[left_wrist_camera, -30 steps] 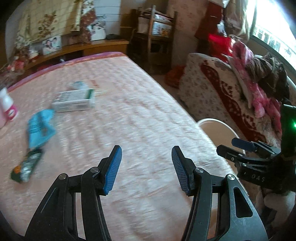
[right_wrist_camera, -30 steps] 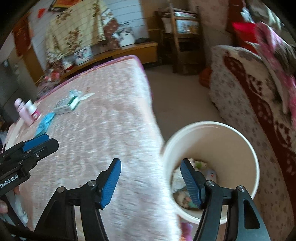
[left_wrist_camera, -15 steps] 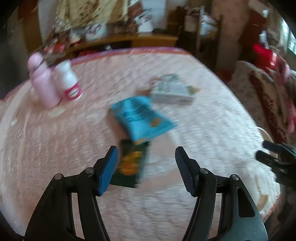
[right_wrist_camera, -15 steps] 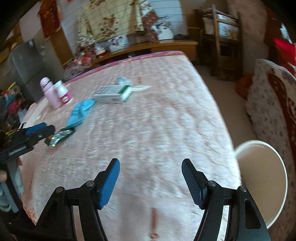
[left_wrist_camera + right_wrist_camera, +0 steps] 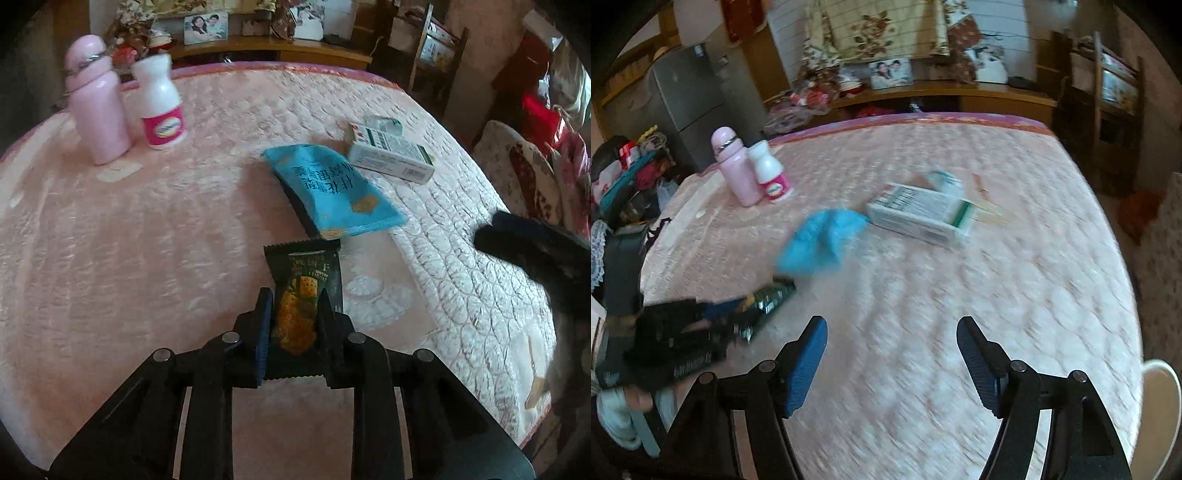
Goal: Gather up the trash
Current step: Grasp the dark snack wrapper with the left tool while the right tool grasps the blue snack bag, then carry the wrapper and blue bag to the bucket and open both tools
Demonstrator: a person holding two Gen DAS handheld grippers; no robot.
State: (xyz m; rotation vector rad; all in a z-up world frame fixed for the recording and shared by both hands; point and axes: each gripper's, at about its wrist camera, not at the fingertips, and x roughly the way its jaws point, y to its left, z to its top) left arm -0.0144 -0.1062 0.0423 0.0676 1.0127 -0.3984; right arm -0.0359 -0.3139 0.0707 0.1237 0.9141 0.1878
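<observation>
On the bed (image 5: 147,240) you had two bottles (image 5: 125,107) upper left, a box (image 5: 391,155) upper right, two wrappers (image 5: 332,192) centre.

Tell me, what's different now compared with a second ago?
The left claw swung from the bucket side across the pink quilted bed to the dark green snack wrapper, and its jaws are closing on it. The right claw left the white bucket, empty, with jaws opening. The blue snack bag, white-and-green carton and two bottles stayed put.
</observation>
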